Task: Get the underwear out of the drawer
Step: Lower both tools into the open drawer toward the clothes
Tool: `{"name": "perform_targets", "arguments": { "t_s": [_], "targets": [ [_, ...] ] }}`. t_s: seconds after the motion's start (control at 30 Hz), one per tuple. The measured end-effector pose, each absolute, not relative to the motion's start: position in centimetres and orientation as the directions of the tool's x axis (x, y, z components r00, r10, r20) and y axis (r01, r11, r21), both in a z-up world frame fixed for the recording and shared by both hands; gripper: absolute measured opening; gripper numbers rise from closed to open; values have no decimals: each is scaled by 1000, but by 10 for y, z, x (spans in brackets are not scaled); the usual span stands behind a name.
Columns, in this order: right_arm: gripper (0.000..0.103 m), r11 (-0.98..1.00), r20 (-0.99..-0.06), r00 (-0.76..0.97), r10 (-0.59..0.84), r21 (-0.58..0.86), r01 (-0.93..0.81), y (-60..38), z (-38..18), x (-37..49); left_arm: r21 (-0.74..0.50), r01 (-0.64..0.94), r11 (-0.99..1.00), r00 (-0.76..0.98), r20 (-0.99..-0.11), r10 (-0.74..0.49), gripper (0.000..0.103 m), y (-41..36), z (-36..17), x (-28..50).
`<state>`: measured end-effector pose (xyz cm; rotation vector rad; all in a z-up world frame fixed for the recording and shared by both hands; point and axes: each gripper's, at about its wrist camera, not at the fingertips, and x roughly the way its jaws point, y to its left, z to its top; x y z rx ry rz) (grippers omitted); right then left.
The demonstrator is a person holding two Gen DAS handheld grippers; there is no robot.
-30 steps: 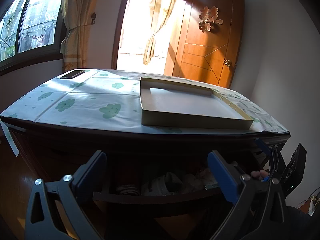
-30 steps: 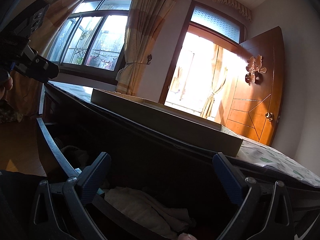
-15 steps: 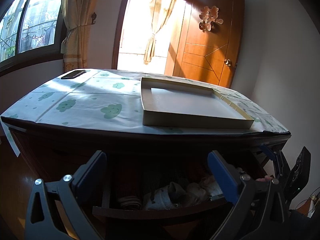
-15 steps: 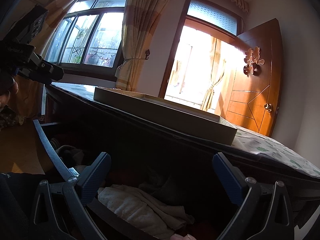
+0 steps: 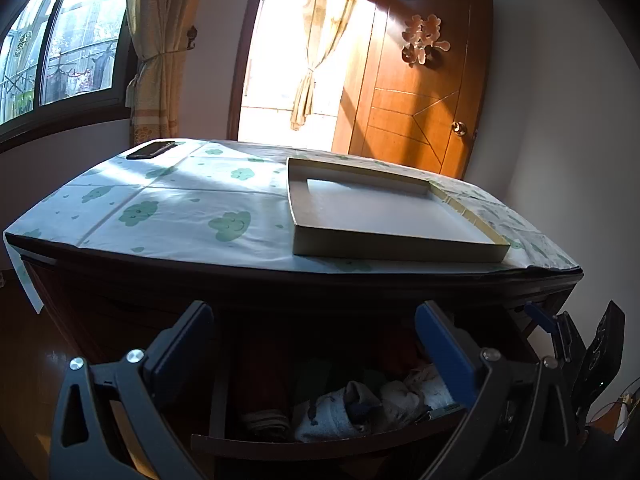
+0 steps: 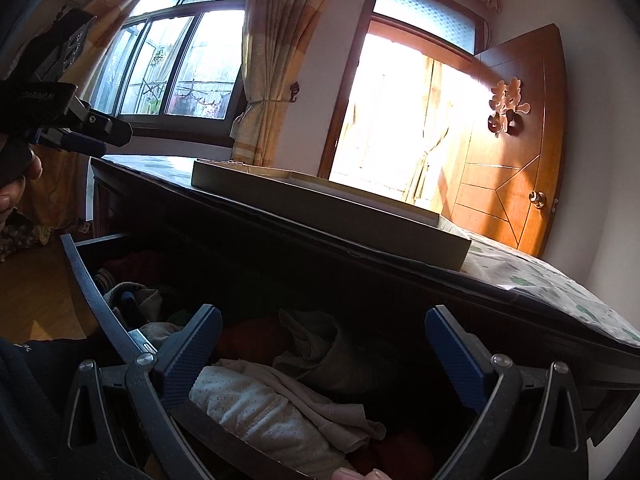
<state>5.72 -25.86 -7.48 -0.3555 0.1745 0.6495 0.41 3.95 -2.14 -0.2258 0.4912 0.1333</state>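
The dresser's top drawer (image 5: 320,444) stands pulled out. It holds folded underwear (image 5: 332,416) in white, grey and dark colours. My left gripper (image 5: 314,344) hovers open above and in front of the drawer, with nothing between its fingers. Seen from the right wrist, a white dotted garment (image 6: 256,404) and a grey one (image 6: 320,344) lie right below my right gripper (image 6: 320,348). That gripper is open over the drawer's right part and holds nothing. Fingertips of a hand (image 6: 360,474) show at the bottom edge.
A shallow cardboard box lid (image 5: 400,246) lies on the cloud-print cloth (image 5: 180,200) on the dresser top, with a dark phone (image 5: 151,149) at the far left corner. Behind stand an open wooden door (image 5: 420,112), a bright doorway and curtained windows.
The drawer has slid further out of the dresser, and more of the clothing inside shows. Both grippers stayed open and shifted only slightly.
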Motion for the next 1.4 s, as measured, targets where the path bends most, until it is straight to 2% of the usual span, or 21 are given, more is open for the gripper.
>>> {"name": "perform_targets", "arguments": {
  "t_s": [1.03, 1.4],
  "targets": [
    [103, 751, -429, 733, 528, -167, -639, -270, -66, 48, -174, -184, 967, 863, -499, 74, 103, 45, -21, 6],
    [103, 737, -513, 694, 506, -161, -656, -269, -67, 49, -166, -200, 966, 837, -542, 80, 103, 56, -23, 10]
  ]
}}
